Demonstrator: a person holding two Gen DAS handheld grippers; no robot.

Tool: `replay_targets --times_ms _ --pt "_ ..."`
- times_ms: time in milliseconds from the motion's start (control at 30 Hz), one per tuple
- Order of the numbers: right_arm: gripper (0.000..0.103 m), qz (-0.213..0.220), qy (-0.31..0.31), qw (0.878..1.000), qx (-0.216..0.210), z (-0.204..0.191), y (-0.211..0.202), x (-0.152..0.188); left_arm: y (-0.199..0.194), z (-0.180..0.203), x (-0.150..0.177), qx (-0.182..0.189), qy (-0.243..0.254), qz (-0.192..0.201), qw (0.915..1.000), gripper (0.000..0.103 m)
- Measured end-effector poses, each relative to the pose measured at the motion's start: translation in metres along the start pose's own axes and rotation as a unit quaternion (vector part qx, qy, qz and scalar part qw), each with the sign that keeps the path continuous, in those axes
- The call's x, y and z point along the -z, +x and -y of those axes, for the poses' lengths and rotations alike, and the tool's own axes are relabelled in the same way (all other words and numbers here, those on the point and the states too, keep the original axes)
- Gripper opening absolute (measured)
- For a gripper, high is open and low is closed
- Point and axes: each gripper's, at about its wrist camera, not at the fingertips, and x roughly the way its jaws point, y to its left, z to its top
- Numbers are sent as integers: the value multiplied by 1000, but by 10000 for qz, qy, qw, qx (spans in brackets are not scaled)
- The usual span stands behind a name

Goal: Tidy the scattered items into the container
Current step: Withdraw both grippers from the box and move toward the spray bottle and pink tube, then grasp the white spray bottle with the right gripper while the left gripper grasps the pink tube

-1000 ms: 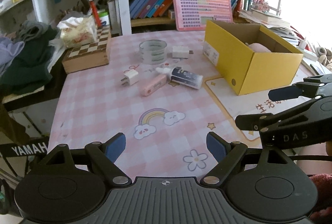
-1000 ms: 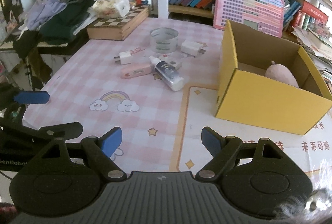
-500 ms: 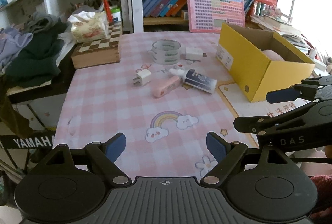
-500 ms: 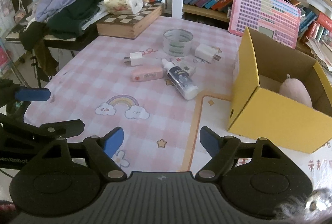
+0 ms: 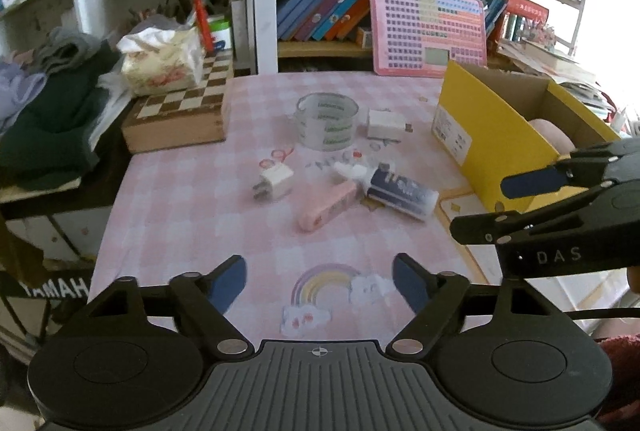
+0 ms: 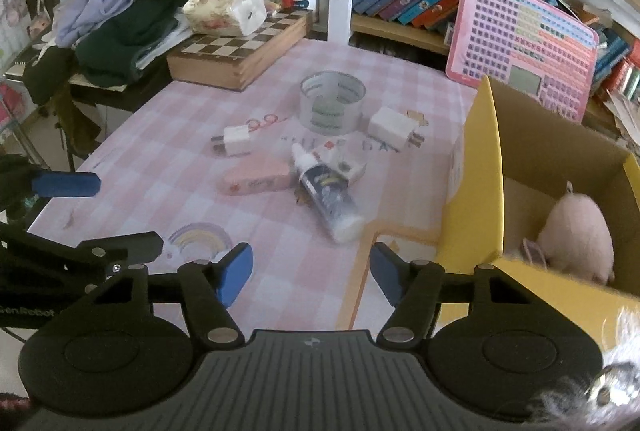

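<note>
You are holding your left gripper (image 5: 319,285) low over the near edge of the pink checked tablecloth (image 5: 192,215), jaws spread wide with nothing between them. Your right gripper (image 6: 311,267) is sitting the same way, wide open and empty, just short of the yellow box (image 6: 478,191).

Just past the rainbow print, the scattered items are lying in a loose cluster: a pink case (image 5: 327,205) touching a dark bottle with a white cap (image 5: 394,189), with a small patterned packet (image 6: 340,161) tucked against the bottle's neck. Slightly to the left, a small white plug (image 5: 274,183) is resting on its own. Farther back, a roll of clear tape (image 5: 327,121) is standing beside a larger white charger (image 5: 386,123), the two close but not touching.

To the right, the yellow box is sitting open, and a pink plush toy (image 6: 576,235) is already lying inside it. So you are looking at an early stage, I judge: one item is in, six are waiting on the cloth.

Compared with a second ago, the cluster and the box are filling more of both views, so you are bringing both grippers forward toward the items. The jaws are staying as open as they were, and nothing on the table is shifting.
</note>
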Motion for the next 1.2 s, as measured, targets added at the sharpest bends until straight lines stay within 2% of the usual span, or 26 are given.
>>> replay_targets --times_ms 100,200,433,600,867,933,1200 --pt "59 -16 -121 9999 -31 5 12 -12 14 -2 -8 3 10 -33 10000 69" --pt "57 -111 -156 9998 -114 12 27 -24 29 -4 -15 38 31 -86 10000 66" --pt "56 -419 -180 9986 -274 23 66 -49 71 -3 -26 83 438 -267 9986 66" --pt "56 -652 -426 9965 -301 21 93 -60 97 -1 -32 154 778 -356 9962 66" --pt "53 -1069 -413 9924 -437 23 127 -70 131 -1 -40 354 901 -561 9937 66" --pt "50 -1169 -356 9913 -480 24 133 -71 137 -2 -41 404 893 -598 9934 58" --pt "48 -1321 -184 9896 -545 28 146 -75 145 -4 -46 526 935 -538 9928 51"
